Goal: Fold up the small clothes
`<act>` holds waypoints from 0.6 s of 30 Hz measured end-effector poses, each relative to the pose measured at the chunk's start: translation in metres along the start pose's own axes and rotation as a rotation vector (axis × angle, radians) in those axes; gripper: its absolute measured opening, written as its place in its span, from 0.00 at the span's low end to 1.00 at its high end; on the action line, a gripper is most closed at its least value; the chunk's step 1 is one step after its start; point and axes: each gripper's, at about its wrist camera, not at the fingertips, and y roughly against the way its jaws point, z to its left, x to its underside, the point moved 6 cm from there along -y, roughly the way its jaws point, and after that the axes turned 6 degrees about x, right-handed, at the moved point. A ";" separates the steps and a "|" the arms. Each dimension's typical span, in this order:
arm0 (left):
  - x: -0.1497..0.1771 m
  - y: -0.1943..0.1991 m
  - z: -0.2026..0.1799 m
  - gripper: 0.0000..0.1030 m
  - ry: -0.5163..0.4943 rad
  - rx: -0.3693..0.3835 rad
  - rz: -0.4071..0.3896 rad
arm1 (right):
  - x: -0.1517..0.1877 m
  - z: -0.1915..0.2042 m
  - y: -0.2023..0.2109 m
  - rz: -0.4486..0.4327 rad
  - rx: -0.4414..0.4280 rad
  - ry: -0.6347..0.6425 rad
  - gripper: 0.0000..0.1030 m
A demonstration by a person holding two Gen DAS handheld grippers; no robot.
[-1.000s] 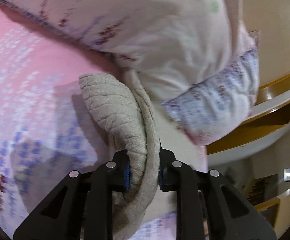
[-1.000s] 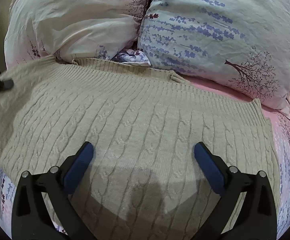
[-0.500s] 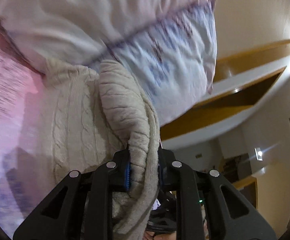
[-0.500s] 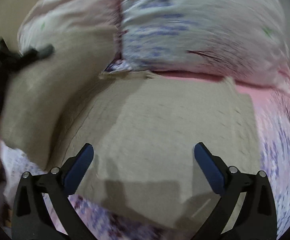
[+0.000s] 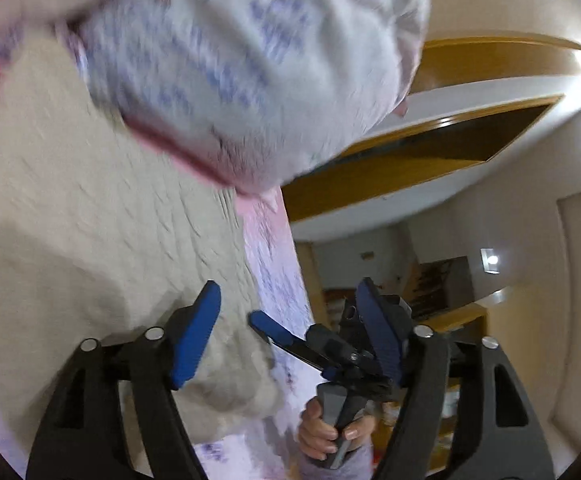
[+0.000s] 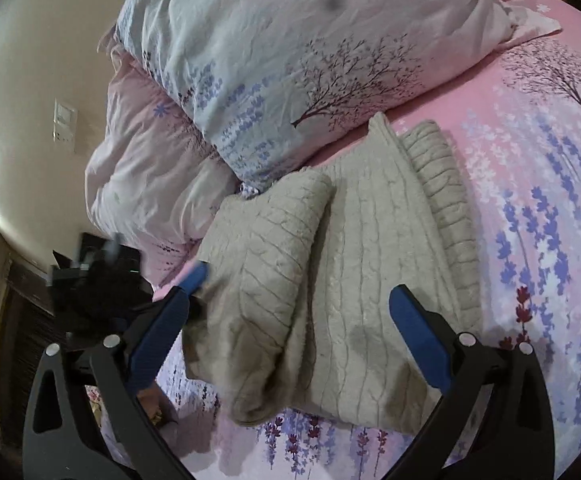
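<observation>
beige cable-knit sweater [image 6: 354, 264] lying on the pink floral bed [image 6: 538, 184], one side flap [image 6: 262, 260] doubled over onto the body, top edge close against the pillows [image 6: 290, 60]. ribbed band running along the far right side, next to bare sheet.

right hand-held gripper [image 6: 290, 320] hovering over the near half of the sweater, jaws spread wide, nothing between them; blue pads [image 6: 418, 336] straddling the folded flap and the middle panel, not clearly touching the knit. left hand-held gripper [image 6: 194, 276] seen from here at the flap's left edge, blurred, only a blue tip and a dark body showing.

in the left wrist view, left hand-held gripper [image 5: 286, 328] open wide and empty, left pad over the sweater [image 5: 90, 220], right pad out past the bed edge. sweater's near corner bunched just beside and under the left pad; contact cannot be told through the blur. right hand-held gripper [image 5: 310, 332] visible between those pads, held by a hand [image 5: 330, 428] below it, one blue finger reaching toward the sweater's edge. blurred pillow [image 5: 242, 64] above the knit.
</observation>
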 end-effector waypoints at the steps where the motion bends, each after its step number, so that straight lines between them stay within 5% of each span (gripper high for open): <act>1: -0.003 0.013 -0.002 0.72 -0.027 -0.038 -0.030 | -0.002 0.000 -0.003 0.008 0.004 0.001 0.93; 3: -0.005 0.037 0.002 0.78 -0.059 -0.138 -0.082 | -0.003 0.001 -0.006 0.022 0.005 0.000 0.83; 7: -0.006 0.072 0.029 0.78 -0.115 -0.393 -0.106 | -0.006 0.013 -0.017 0.043 0.000 0.020 0.82; 13: 0.012 0.074 0.070 0.78 -0.096 -0.533 -0.031 | -0.011 0.019 -0.044 0.084 0.075 0.045 0.80; 18: 0.020 0.066 0.076 0.79 -0.127 -0.561 -0.012 | 0.001 0.033 -0.054 0.130 0.066 0.098 0.55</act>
